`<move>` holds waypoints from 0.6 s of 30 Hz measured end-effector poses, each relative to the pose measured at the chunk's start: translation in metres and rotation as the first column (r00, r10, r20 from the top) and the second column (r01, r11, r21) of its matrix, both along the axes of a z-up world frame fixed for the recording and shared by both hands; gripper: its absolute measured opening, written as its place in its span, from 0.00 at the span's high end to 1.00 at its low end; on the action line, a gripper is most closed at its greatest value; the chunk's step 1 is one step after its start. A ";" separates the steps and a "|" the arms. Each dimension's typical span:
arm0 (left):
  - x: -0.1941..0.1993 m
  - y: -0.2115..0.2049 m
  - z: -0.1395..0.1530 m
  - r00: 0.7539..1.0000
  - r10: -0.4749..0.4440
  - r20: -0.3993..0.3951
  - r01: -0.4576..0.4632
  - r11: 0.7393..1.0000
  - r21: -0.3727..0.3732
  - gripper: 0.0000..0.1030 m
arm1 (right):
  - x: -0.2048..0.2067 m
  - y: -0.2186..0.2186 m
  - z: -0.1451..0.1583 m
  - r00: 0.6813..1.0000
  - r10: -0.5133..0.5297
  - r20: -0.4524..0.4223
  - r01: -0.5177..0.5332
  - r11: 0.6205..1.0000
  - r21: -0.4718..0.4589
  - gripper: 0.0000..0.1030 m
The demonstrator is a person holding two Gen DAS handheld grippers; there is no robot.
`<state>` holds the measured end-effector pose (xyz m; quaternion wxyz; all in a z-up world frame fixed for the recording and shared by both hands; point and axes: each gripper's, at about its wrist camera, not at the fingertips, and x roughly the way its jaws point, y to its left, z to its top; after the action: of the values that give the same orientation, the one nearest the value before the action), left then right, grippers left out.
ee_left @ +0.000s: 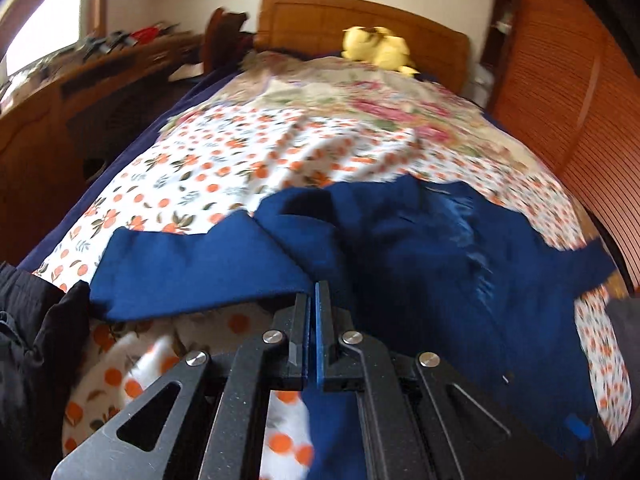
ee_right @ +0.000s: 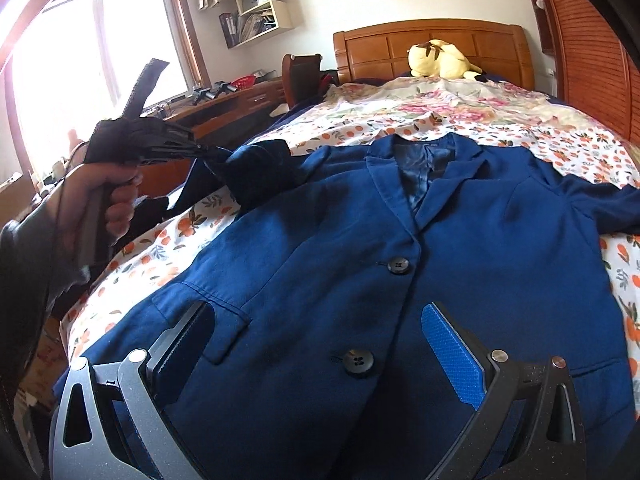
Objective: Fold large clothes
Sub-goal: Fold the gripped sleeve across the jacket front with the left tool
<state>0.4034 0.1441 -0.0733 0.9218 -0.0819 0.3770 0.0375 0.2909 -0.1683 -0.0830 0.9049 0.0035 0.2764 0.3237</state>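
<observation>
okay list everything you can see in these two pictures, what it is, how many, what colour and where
jacket: one, dark blue, spread face up on the bed, two black buttons
sleeve: one, dark blue, lifted off the bed at the left
bedspread: one, white with orange fruit, pink floral further up
stuffed toy: one, pale yellow, by the headboard
headboard: one, brown wood, far end
desk: one, brown, cluttered, under the window
wall shelves: white, above the desk
left gripper: black, shut on the sleeve
right gripper: open, over the jacket front
hand: one, holding the left gripper
</observation>
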 end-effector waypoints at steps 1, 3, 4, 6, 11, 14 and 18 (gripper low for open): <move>-0.003 -0.004 0.001 1.000 -0.011 0.000 0.011 1.000 -0.002 0.98 | -0.001 0.000 0.001 1.000 -0.001 0.009 0.001 1.000 -0.007 0.00; -0.011 -0.012 0.001 1.000 -0.025 -0.018 0.025 1.000 0.016 0.98 | -0.004 0.001 0.004 1.000 -0.004 0.028 0.004 1.000 -0.023 0.00; -0.016 -0.015 -0.001 0.999 -0.024 -0.030 0.025 0.999 0.027 0.98 | -0.006 0.002 0.005 0.999 -0.005 0.038 0.007 1.000 -0.030 0.00; -0.021 -0.017 -0.006 0.997 -0.051 -0.050 0.052 0.999 0.015 0.98 | -0.006 0.002 0.007 0.999 0.001 0.043 0.000 1.000 -0.031 0.00; -0.047 -0.006 -0.011 0.998 -0.048 -0.039 0.048 0.999 -0.015 0.55 | -0.004 -0.004 0.009 0.998 -0.003 0.056 0.004 1.000 -0.024 0.00; -0.056 0.007 -0.011 0.999 -0.026 -0.027 0.026 1.000 -0.017 0.26 | -0.002 -0.006 0.007 0.999 -0.008 0.052 0.010 1.000 -0.021 0.00; -0.054 0.032 -0.023 0.998 0.036 -0.045 -0.036 0.999 -0.002 0.23 | 0.000 -0.002 0.004 0.999 -0.011 0.046 0.012 0.999 -0.035 0.00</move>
<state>0.3492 0.1762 -0.0966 0.9121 -0.0890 0.3963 0.0557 0.2909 -0.1706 -0.0793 0.9127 -0.0181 0.2613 0.3137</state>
